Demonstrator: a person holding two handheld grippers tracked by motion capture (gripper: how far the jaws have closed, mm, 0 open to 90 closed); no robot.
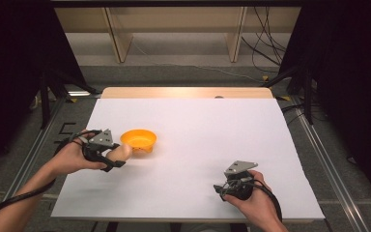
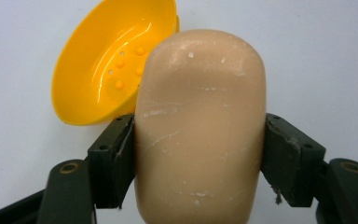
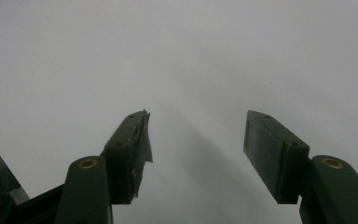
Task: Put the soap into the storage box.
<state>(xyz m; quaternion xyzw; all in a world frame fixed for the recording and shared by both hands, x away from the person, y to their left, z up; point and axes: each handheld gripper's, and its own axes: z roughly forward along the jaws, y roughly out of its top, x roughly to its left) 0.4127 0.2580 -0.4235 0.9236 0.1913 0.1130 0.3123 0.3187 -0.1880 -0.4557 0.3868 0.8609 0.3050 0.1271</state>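
Observation:
A beige bar of soap [image 2: 200, 126] is clamped between the two black jaws of my left gripper [image 2: 198, 158]. In the high view the left gripper [image 1: 107, 155] holds the soap [image 1: 121, 152] just above the table, right beside an orange soap dish [image 1: 138, 140]. The dish [image 2: 107, 65] has small bumps and holes in its bottom and lies just beyond the soap, up and to the left in the left gripper view. My right gripper [image 1: 224, 189] rests low at the front right of the table. Its jaws [image 3: 196, 149] stand apart over bare white surface with nothing between them.
The white table top [image 1: 198, 145] has a wooden strip along its far edge [image 1: 186, 93]. Dark curtains flank both sides. Cables [image 1: 265, 48] lie on the floor behind the table, near wooden frame legs [image 1: 118, 38].

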